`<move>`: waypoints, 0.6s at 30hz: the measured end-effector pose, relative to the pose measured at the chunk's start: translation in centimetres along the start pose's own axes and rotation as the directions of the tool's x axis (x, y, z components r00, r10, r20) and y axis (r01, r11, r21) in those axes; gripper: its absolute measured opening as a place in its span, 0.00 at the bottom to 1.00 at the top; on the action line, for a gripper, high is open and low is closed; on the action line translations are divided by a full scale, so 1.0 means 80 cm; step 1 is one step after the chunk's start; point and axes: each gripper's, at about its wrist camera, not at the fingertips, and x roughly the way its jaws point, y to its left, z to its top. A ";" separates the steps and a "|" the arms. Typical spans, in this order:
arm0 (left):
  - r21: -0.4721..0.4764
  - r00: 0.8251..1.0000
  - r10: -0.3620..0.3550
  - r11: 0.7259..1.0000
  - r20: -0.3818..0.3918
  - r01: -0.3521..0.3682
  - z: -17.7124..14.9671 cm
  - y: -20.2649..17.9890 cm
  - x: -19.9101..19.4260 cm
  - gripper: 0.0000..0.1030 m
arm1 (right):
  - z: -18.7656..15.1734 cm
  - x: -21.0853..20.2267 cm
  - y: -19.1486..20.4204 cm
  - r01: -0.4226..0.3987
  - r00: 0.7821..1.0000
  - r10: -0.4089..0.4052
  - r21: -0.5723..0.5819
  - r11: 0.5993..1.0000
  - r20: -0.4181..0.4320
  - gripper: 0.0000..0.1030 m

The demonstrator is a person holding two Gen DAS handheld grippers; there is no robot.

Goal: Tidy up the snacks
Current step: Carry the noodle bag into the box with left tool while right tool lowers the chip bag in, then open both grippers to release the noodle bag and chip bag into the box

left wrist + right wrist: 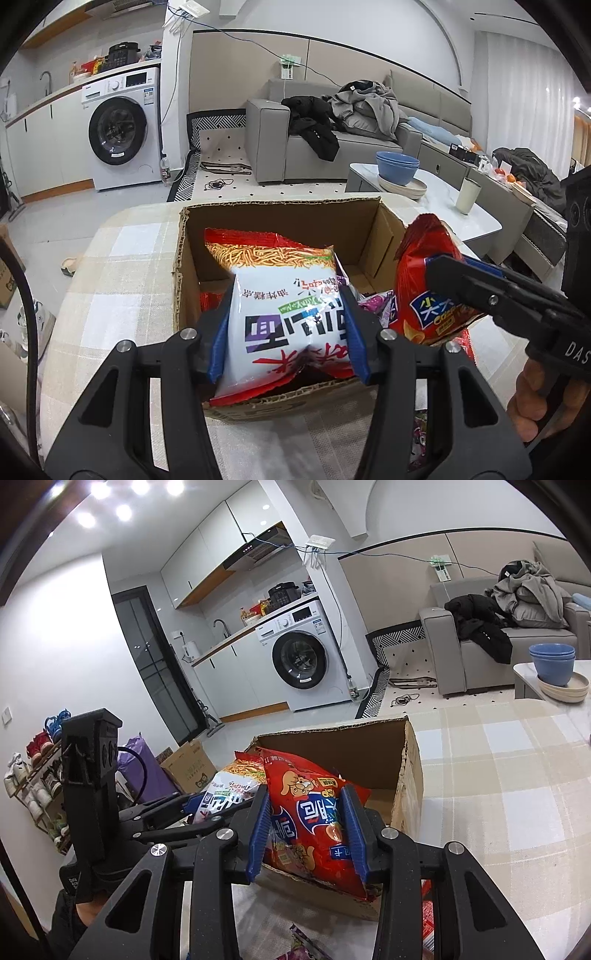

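**Two packets over the box, both ready to drop**

The bench (122,258), under its checked cloth, carries the open cardboard box (280,210), and all the action is above that box. Inside it, purple wrappers (373,302) and a red one show on the floor, with bare room toward the far wall.

The left tool (288,332) is clamped on the white noodle snack packet (284,306), which hangs over the box's near edge, tilted inward. The right tool (306,823) is clenched on the red crisp packet (310,812), held above the near right corner.

My read: lower each packet until it sits well inside the walls before letting go, noodles toward the back left, crisps to the open right. Keep the tools apart so the bags don't tangle, and ease off gently, since crisps crush easily. More wrappers (303,945) lie on the cloth nearby, waiting.
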 end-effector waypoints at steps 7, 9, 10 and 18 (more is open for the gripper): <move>0.000 1.000 -0.002 1.000 -0.015 0.002 -0.005 -0.002 0.015 0.48 | -0.002 0.009 -0.001 0.022 0.999 -0.022 -0.005 1.000 -0.032 0.37; 0.015 1.000 0.008 1.000 -0.011 -0.008 -0.007 -0.006 0.020 0.49 | -0.003 0.013 -0.002 0.034 0.998 -0.034 -0.009 0.999 -0.047 0.37; 0.015 1.000 0.010 1.000 -0.010 -0.009 -0.007 -0.007 0.021 0.49 | -0.004 0.014 -0.002 0.036 0.998 -0.036 -0.009 0.999 -0.050 0.37; 0.012 1.000 0.013 1.000 -0.027 -0.012 -0.008 -0.002 0.024 0.51 | -0.004 0.010 0.000 0.051 0.997 -0.053 -0.032 0.998 -0.056 0.49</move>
